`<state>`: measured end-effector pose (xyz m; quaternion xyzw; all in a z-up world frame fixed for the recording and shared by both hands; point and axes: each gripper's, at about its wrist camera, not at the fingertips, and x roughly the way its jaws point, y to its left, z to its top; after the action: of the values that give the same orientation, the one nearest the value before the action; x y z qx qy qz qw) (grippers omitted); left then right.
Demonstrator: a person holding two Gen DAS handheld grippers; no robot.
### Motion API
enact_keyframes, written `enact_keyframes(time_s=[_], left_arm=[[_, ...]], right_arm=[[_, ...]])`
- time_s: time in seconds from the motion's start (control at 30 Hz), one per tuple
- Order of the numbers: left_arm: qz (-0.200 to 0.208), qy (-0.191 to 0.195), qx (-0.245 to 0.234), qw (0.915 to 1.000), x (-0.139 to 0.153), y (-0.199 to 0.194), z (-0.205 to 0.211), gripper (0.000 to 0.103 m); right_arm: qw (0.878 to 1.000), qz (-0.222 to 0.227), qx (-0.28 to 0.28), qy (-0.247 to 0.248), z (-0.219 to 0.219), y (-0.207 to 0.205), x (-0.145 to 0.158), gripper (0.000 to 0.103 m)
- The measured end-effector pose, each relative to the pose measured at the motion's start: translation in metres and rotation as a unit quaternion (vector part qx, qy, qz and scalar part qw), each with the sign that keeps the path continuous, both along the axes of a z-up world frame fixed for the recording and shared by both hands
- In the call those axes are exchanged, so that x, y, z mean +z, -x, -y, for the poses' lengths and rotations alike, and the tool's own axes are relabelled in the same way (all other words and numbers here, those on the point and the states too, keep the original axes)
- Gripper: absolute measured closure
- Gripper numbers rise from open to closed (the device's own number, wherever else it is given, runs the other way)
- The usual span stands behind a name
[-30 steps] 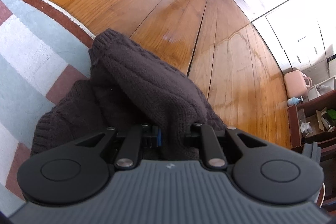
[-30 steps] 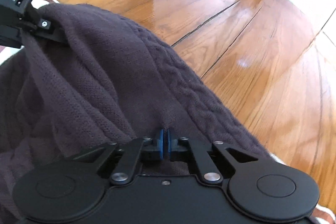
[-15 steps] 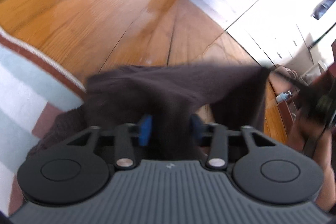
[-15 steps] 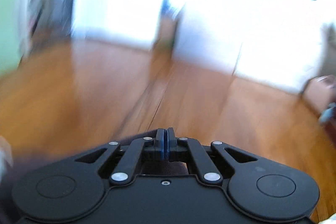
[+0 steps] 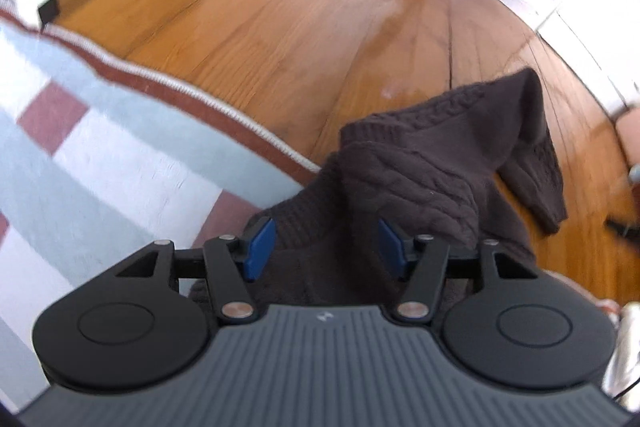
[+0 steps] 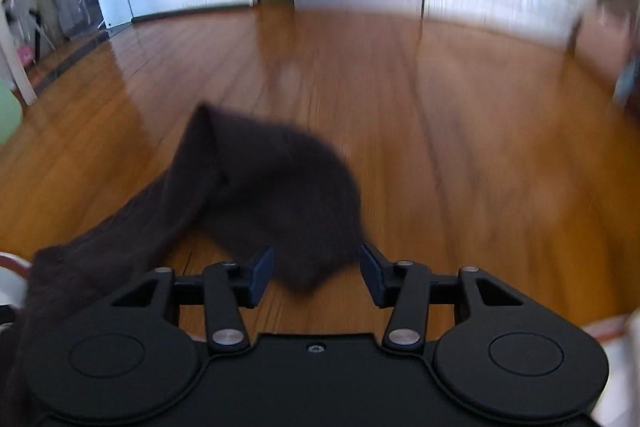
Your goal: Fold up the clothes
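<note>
Your left gripper (image 5: 326,247) opening astride the dark sweater (image 5: 420,179), your right gripper (image 6: 317,273) opening, sweater's blurred tip between its pads, untouched, garment trailing leftward.

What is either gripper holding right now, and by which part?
Nothing is gripped. The left gripper and right gripper both have jaws opening; the dark knit sweater lies between each pair of pads, released, not pinched.

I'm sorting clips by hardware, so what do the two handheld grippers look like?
Both share one build: black linkage arms with silver pivot pins, two round black discs and blue pads on the fingers. The left gripper has a grey ribbed body with a small white logo; the right gripper has a smooth black body with one centre screw.
</note>
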<state>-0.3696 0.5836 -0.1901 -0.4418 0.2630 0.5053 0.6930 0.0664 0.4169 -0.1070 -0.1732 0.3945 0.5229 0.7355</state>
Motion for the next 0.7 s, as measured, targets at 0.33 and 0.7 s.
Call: enact_keyframes(time_s=[0.33,0.7], left_arm=[[-0.006,0.019,0.009,0.9998,-0.011,0.007,-0.010,0.045],[-0.009,0.021,0.012,0.9997,-0.012,0.007,-0.014,0.045]], right_arm=[[0.987,-0.135,-0.079,0.043,-0.057,-0.008,-0.078,0.042],[0.975,0.182,-0.129,-0.006,-0.065,-0.001,-0.017,0.083]])
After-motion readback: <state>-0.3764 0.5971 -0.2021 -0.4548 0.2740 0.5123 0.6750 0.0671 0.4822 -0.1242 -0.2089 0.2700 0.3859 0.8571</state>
